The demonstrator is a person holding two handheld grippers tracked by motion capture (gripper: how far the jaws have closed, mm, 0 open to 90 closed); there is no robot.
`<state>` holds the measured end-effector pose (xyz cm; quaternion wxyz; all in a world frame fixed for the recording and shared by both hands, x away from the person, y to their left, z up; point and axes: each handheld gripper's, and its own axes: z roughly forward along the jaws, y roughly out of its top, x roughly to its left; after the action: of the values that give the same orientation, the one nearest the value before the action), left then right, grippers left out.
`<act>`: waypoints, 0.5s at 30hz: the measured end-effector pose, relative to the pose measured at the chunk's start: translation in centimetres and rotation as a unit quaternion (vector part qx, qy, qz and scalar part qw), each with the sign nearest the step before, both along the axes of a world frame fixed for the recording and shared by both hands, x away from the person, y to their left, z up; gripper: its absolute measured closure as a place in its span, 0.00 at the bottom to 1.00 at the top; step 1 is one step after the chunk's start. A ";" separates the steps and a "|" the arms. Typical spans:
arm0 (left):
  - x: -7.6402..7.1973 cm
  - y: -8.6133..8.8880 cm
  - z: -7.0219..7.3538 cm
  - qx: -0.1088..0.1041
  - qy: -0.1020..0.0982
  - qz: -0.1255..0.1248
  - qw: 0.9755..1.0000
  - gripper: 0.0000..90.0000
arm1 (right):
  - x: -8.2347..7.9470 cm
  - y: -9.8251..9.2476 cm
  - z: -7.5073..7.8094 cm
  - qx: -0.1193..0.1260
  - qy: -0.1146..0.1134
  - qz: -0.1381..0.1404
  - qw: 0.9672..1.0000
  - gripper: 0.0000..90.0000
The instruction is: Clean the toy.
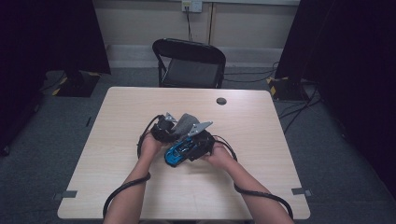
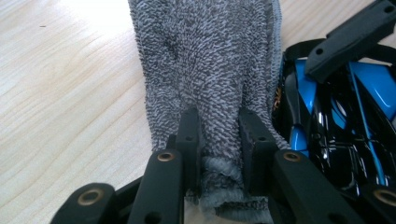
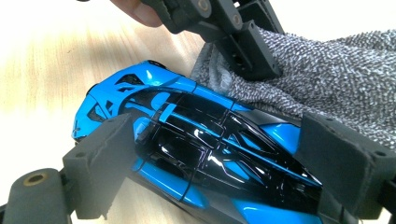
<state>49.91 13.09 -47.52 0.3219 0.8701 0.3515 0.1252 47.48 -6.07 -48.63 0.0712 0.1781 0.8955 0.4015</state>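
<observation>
A blue and black toy car point(image 1: 177, 151) point(image 3: 205, 144) lies near the middle of the table, and my right gripper point(image 1: 198, 140) point(image 3: 233, 154) is shut on it, one pad on each side of its body. My left gripper point(image 1: 164, 127) point(image 2: 219, 140) is shut on a grey terry cloth point(image 1: 186, 122) point(image 2: 210, 70), pinching one end between its jaws. The cloth point(image 3: 327, 84) hangs beside the car's far side, touching it. In the left gripper view the car point(image 2: 341, 121) sits just to the right of the cloth.
The light wooden table point(image 1: 261, 126) has a small dark round grommet point(image 1: 221, 101) near its far edge. A black folding chair point(image 1: 189, 63) stands behind the table. Dark curtains hang on both sides, and cables run over the floor at the right.
</observation>
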 end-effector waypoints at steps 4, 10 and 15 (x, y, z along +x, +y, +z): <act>-0.1 0.2 0.1 -0.005 0.002 -0.003 1.000 0.81 | 0.0 0.0 0.0 -0.001 0.001 0.000 1.000 0.13; -0.1 0.3 0.1 -0.014 -0.007 0.017 1.000 0.66 | 0.0 0.0 0.0 0.000 0.000 -0.001 1.000 0.13; 0.1 0.1 0.5 -0.030 -0.028 0.048 0.998 0.52 | 0.0 0.0 0.0 0.000 0.000 0.000 1.000 0.13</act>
<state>50.03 13.18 -47.03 0.3509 0.8383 0.3876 0.1547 47.48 -6.06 -48.62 0.0710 0.1781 0.8955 0.4015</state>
